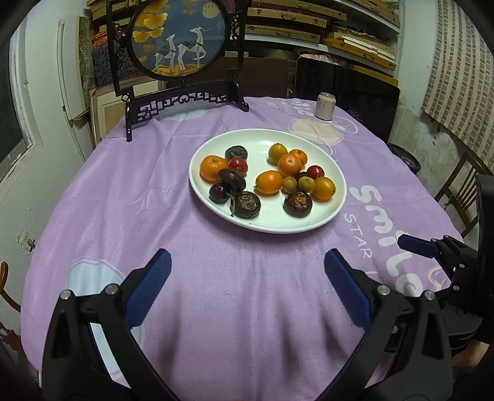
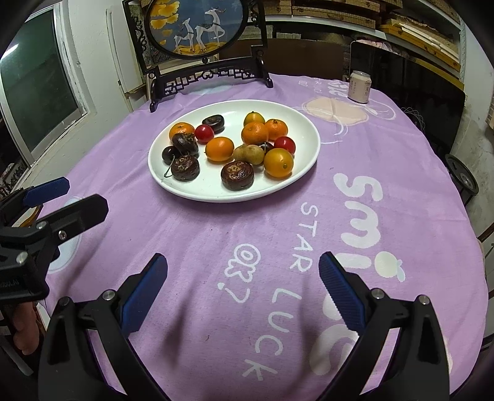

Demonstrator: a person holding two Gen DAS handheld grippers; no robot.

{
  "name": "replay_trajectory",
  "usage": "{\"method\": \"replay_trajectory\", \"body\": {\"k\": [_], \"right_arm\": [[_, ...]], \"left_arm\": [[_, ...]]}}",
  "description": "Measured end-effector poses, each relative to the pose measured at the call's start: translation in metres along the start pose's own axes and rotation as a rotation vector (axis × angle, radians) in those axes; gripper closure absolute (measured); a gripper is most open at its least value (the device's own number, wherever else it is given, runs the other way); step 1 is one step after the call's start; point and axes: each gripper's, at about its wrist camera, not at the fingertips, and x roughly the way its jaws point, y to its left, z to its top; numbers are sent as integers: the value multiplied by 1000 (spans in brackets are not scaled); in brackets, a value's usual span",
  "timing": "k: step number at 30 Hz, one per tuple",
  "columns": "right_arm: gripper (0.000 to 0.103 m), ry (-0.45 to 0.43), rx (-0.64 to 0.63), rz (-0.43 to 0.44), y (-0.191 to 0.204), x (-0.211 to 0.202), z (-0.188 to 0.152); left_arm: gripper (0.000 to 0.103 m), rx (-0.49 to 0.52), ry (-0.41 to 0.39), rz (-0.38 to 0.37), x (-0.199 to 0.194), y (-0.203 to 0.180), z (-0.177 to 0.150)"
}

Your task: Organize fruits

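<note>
A white oval plate (image 1: 271,220) (image 2: 203,191) sits mid-table on a purple cloth. It holds mixed fruit: several oranges (image 1: 212,167) (image 2: 219,149), dark water chestnuts (image 1: 247,204) (image 2: 237,175), two red cherry tomatoes (image 1: 238,164) (image 2: 204,133) and small yellow-green fruits (image 1: 289,184) (image 2: 248,153). My left gripper (image 1: 247,268) is open and empty, above the cloth short of the plate. My right gripper (image 2: 243,270) is open and empty, also short of the plate. Each gripper shows at the edge of the other's view: the right one (image 1: 432,246), the left one (image 2: 61,200).
A pink drink can (image 1: 325,105) (image 2: 359,86) stands at the far right of the table. A black-framed round deer screen (image 1: 179,40) (image 2: 197,27) stands at the far edge. A dark chair back (image 1: 345,92) and wooden chair (image 1: 463,191) flank the table.
</note>
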Motion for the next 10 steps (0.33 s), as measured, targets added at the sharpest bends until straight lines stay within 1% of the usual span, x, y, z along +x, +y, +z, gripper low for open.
{"method": "replay_trajectory", "body": {"k": [10], "right_arm": [[4,2,2,3,1,0,-1]], "left_arm": [[2,-14,15,-7,4,4,2]]}}
